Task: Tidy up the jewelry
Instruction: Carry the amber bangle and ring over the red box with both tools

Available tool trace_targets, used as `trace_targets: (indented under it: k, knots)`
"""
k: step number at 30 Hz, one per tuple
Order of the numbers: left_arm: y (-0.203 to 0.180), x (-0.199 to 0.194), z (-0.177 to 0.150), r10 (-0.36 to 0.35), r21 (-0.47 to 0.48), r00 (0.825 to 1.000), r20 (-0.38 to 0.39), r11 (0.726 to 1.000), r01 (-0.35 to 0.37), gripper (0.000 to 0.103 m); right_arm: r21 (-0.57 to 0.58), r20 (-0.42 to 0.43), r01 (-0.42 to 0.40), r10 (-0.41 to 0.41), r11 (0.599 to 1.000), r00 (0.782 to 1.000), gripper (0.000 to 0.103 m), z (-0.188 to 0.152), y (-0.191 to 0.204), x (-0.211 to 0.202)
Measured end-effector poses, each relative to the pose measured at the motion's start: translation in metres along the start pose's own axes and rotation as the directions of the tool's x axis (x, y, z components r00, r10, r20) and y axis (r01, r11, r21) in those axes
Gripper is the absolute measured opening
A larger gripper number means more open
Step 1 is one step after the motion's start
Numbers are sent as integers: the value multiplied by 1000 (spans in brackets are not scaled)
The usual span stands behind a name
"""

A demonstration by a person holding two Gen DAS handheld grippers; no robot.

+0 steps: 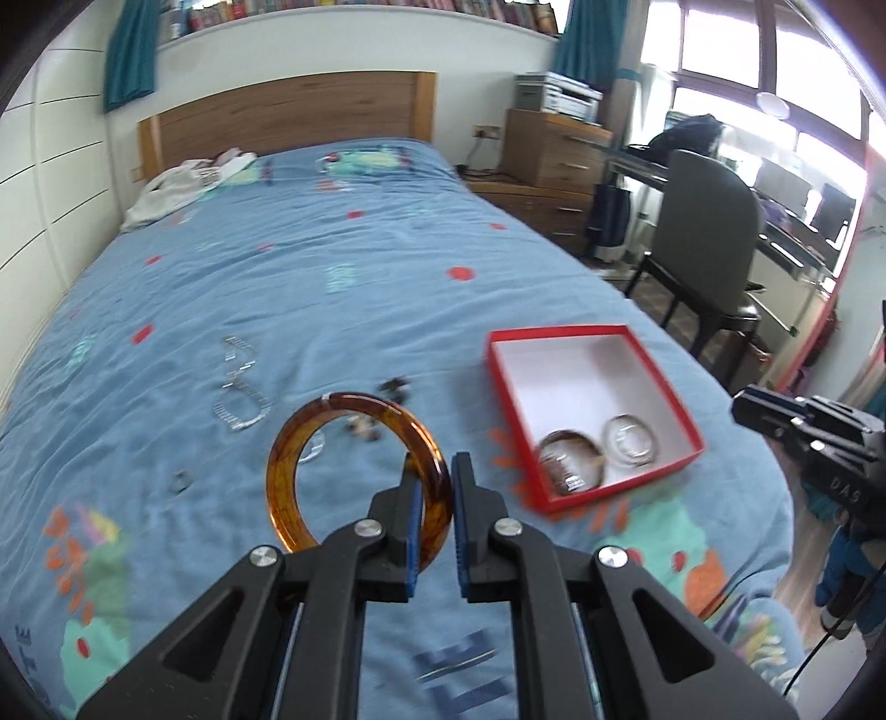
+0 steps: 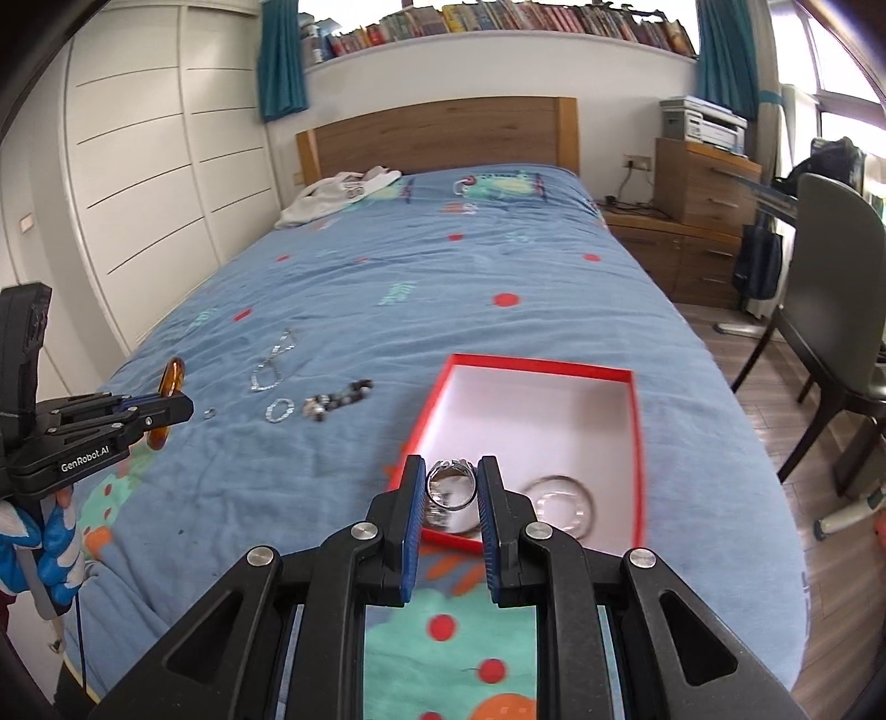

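- I am working over a bed (image 2: 443,288) with a wrinkled blue quilt printed with red dots and cartoon patches; a wooden headboard (image 2: 437,133), white panelled wardrobe (image 2: 144,166), book shelf (image 2: 498,22) and a grey chair (image 2: 830,277) frame the room.
- My left claw (image 1: 431,471) is clamped narrow on the rim of a glossy amber tortoiseshell bangle (image 1: 288,443), held upright above the quilt.
- My right claw (image 2: 451,482) pinches a shiny silver metal ring (image 2: 453,487) between its blue pads, just over the near edge of the shallow red cardboard box with white lining (image 2: 554,399).
- Inside the box lie a clear glassy bangle (image 2: 562,504) and a brown mottled bangle (image 1: 570,459).
- Loose on the quilt: a sparkly silver chain (image 2: 274,360), a small sparkly ring (image 2: 279,410) and a dark beaded bracelet (image 2: 340,401), well left of the box.
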State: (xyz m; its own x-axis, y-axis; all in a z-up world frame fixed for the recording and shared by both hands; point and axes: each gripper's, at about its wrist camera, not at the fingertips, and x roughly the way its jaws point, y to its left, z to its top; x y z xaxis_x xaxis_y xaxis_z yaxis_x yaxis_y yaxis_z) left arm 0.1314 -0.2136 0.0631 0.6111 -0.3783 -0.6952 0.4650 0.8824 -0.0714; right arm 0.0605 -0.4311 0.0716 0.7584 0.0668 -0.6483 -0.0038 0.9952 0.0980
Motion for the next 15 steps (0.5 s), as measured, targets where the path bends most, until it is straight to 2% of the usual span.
trace_targets:
  k: [9, 15]
  knots:
    - [-53, 55, 24, -74, 55, 996, -46, 996, 76, 9, 16, -64, 27, -26, 1000, 998, 19, -1, -38, 35]
    - [-82, 95, 27, -100, 98, 990, -98, 989, 109, 9, 41, -108, 29, -24, 999, 994, 19, -9, -60, 64]
